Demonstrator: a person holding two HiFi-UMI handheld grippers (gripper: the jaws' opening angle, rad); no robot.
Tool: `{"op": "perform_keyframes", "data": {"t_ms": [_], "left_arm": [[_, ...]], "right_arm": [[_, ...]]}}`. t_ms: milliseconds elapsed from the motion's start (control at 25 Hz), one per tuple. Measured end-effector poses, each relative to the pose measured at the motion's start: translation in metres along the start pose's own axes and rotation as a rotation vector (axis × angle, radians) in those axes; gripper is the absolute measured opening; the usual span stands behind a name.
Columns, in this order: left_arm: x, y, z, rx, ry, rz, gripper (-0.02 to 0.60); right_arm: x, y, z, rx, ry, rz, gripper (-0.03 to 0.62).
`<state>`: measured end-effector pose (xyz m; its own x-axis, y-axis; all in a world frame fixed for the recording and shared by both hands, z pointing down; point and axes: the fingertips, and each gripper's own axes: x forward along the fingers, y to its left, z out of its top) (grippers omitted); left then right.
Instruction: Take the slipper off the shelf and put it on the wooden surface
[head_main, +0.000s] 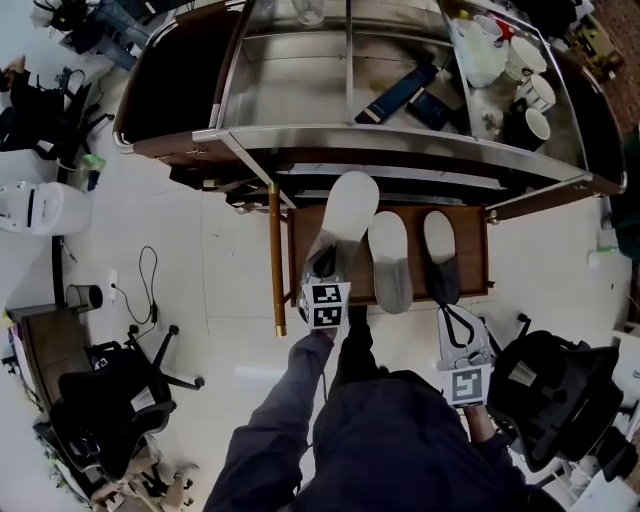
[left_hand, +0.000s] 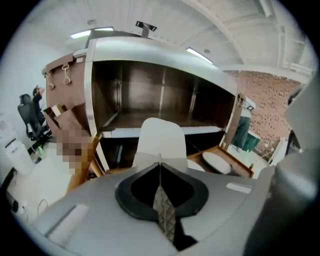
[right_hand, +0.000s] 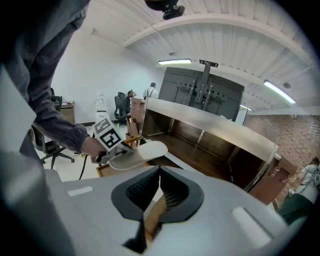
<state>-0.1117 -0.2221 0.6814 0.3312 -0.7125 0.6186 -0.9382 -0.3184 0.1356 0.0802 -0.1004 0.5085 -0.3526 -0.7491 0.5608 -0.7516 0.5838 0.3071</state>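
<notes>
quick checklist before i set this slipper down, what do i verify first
1. Left gripper shut on the white slipper: ok.
2. Slipper lifted off the wooden surface: ok, the right gripper view shows it in the air.
3. Toe clear of the steel cabinet edge: cannot tell.
4. Bare wood left of the grey slipper and dark slipper to land on: ok.
5. Right gripper shut, empty and off to the side: ok.

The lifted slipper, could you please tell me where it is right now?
Head view, centre: the lifted slipper is held by the left gripper, just left of two slippers on the wooden stand.
</notes>
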Motion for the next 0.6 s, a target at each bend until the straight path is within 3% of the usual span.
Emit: {"op": "perform_keyframes", "data": {"t_ms": [360,600], "left_arm": [[0.102,0.068,0.140,-0.139,-0.116,0.081,0.025],[0.156,0.090,0.172,-0.176,-0.101,0.144,0.031]], "right_arm": [[-0.021,-0.025,0.009,0.028,0.042,-0.122,0.005],[-0.048,-0.035,-0.011,0.084,0.084,-0.202,0.003]]}}
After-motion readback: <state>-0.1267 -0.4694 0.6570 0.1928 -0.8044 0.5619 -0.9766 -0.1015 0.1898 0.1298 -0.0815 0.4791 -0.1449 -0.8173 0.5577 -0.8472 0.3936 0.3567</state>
